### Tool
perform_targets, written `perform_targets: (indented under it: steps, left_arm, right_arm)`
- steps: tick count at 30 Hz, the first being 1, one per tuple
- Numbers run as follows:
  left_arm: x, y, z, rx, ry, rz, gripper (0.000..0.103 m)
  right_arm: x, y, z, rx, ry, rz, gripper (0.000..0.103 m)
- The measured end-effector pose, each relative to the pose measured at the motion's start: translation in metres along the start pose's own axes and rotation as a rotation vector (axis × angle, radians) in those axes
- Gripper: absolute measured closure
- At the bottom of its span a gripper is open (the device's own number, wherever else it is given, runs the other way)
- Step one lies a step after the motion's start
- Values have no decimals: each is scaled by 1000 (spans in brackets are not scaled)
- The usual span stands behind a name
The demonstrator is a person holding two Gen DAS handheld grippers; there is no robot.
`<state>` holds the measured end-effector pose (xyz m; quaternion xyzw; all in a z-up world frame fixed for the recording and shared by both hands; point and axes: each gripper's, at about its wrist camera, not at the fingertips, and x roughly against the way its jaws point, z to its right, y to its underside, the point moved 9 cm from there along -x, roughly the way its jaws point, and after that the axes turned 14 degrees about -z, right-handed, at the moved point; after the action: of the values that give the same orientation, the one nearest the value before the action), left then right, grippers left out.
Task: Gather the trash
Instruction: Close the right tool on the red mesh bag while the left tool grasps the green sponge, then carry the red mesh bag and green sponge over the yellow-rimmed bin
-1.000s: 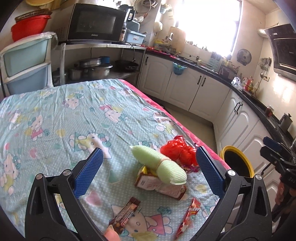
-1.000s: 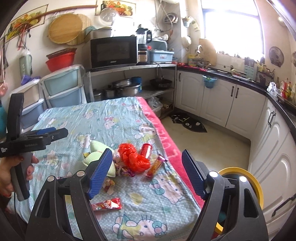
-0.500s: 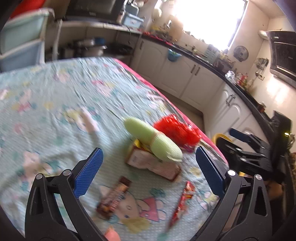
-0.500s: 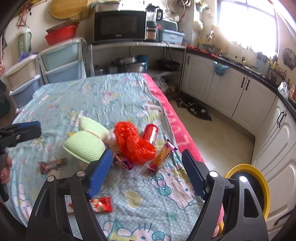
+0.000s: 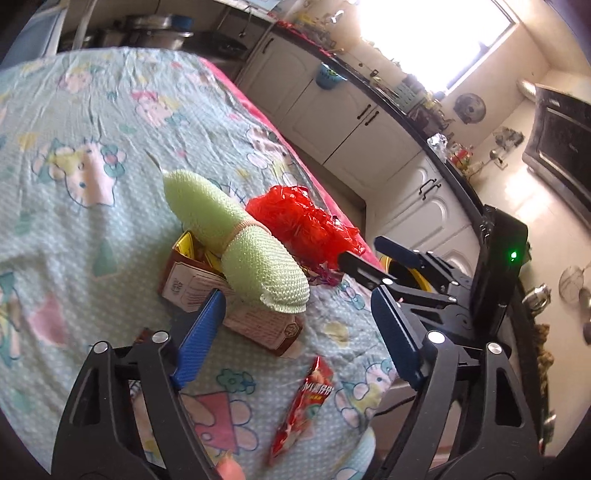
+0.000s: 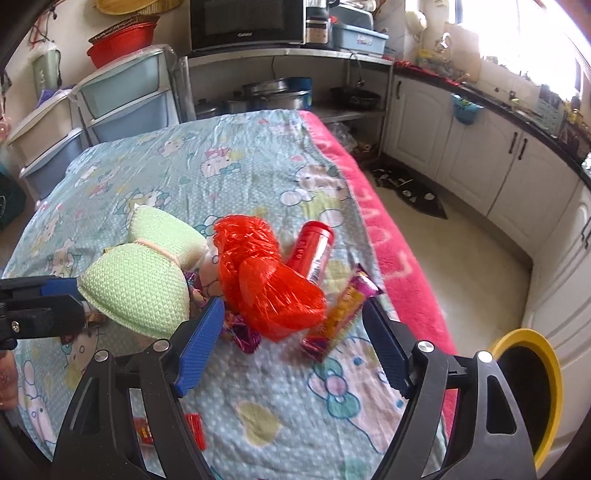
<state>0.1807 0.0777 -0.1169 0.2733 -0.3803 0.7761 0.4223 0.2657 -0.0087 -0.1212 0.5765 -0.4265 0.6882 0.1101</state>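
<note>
A heap of trash lies near the table's pink edge: a crumpled red plastic bag [image 6: 266, 277], a red can [image 6: 314, 247], a yellow-purple snack wrapper [image 6: 340, 314] and a small purple wrapper [image 6: 243, 334]. A green netted roll [image 5: 240, 243] rests on a brown carton [image 5: 229, 310]; a red snack packet [image 5: 306, 398] lies nearer. My left gripper [image 5: 299, 332] hovers over the carton's near end, its jaws closing with nothing pressed between them. My right gripper [image 6: 291, 339] stands open just short of the red bag and wrappers, holding nothing. It also shows in the left wrist view, the right gripper [image 5: 365, 262] beside the bag.
A yellow-rimmed black bin [image 6: 528, 391] stands on the floor right of the table. The cartoon-print tablecloth [image 6: 229, 173] stretches bare beyond the heap. White cabinets [image 6: 480, 151], stacked drawers [image 6: 122, 99] and a microwave shelf [image 6: 251, 26] ring the room.
Both grippers have dropped and come closer to the trash heap. The left gripper's jaws have narrowed. The right gripper has come in beside the red bag.
</note>
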Motion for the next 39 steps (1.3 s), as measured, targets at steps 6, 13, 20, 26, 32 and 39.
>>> perform_targets:
  steps: [6, 13, 20, 26, 32, 39]
  left_arm:
    - [-5, -4, -15, 72, 14, -17, 50]
    - [-5, -1, -20, 73, 7, -24, 72]
    - [6, -2, -5, -6, -20, 3, 77]
    - [19, -2, 4, -62, -44, 30, 78]
    - [28, -1, 13, -112, -68, 51, 78]
    - [37, 4, 31, -156, -75, 76, 79]
  right_arm:
    - [-15, -3, -10, 35, -53, -50, 59]
    - [-11, 1, -21, 89, -31, -37, 89]
    - [7, 2, -29, 102, -33, -2, 93]
    - [22, 1, -36, 92, -48, 22, 93]
    - [37, 3, -40, 76, -46, 46, 94]
    - [58, 10, -37, 45, -46, 79, 94]
